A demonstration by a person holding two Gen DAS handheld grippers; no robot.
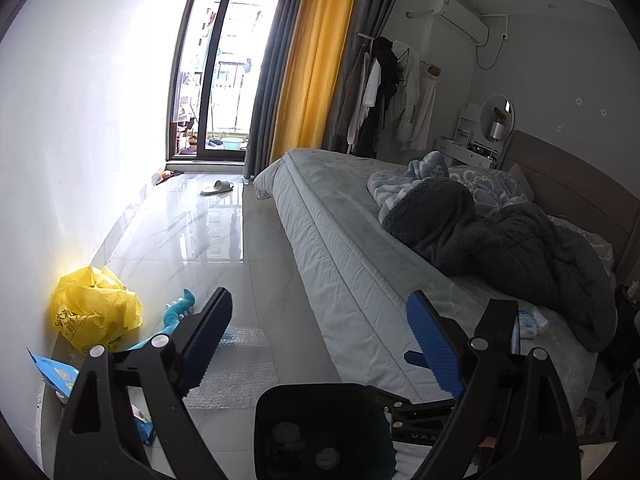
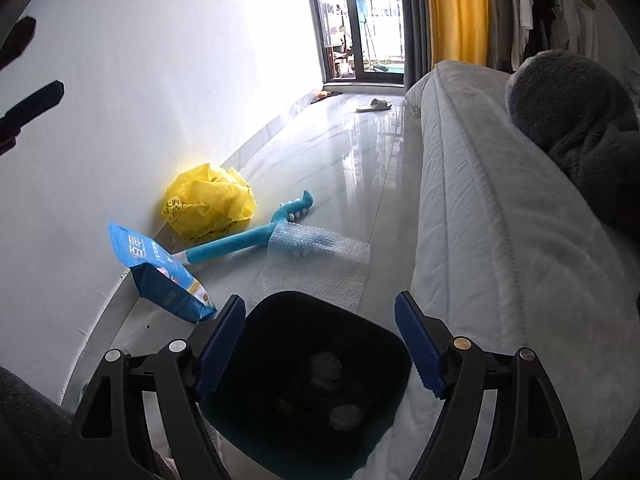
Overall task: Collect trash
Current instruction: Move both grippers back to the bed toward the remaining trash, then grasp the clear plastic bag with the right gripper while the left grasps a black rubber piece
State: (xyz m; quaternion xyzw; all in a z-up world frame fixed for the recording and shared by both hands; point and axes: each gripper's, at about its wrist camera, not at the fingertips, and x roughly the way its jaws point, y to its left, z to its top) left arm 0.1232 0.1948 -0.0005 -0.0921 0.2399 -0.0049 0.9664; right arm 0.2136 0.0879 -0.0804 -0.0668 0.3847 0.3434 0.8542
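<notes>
A dark trash bin (image 2: pixel 304 384) stands on the floor beside the bed, with crumpled grey wads inside; it also shows in the left wrist view (image 1: pixel 320 432). My right gripper (image 2: pixel 320 344) is open and empty right above the bin's mouth. My left gripper (image 1: pixel 320 340) is open and empty, higher up. On the floor by the wall lie a crumpled yellow plastic bag (image 2: pixel 210 204) (image 1: pixel 96 312), a blue packet (image 2: pixel 160 272) (image 1: pixel 56 376), a sheet of bubble wrap (image 2: pixel 316 264) (image 1: pixel 236 368) and a blue long-handled brush (image 2: pixel 248 240) (image 1: pixel 180 312).
A bed (image 1: pixel 352 248) with a grey mattress cover and a dark blanket (image 1: pixel 500 248) fills the right side. A slipper (image 1: pixel 217 187) lies on the glossy tile floor near the balcony door. A white wall runs along the left. Clothes hang by the yellow curtain (image 1: pixel 316 60).
</notes>
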